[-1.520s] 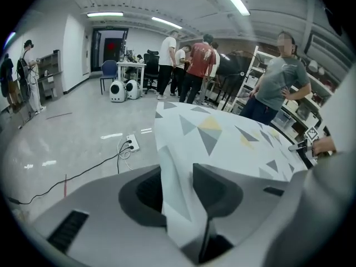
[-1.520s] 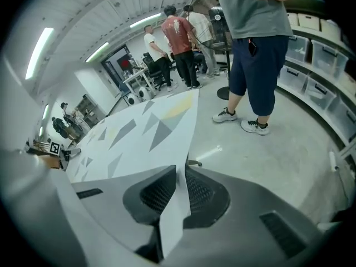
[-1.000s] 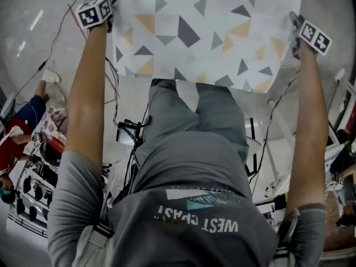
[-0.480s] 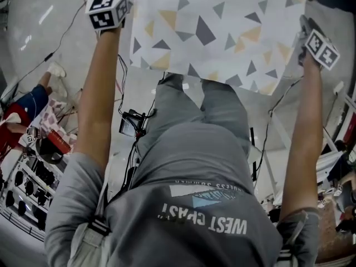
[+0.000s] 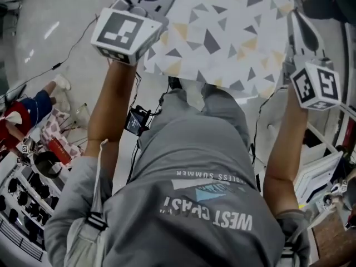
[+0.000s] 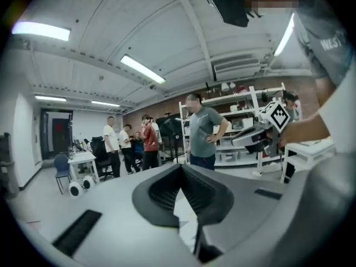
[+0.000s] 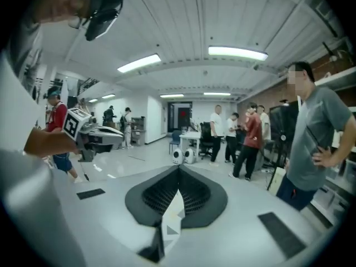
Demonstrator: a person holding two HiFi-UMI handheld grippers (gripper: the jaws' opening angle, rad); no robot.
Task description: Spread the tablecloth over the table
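White, triangle-printed tablecloth [image 5: 222, 32] is held aloft at the frame's top, its length stretched crosswise between the left tongs [image 6: 182, 202] and right tongs [image 7: 173, 202], each clamped on its edge.

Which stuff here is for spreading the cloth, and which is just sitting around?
For the job: tablecloth, left gripper, right gripper, both pinching the cloth.

Just lying about: office chair, round white machines, shelves, bystander in grey.
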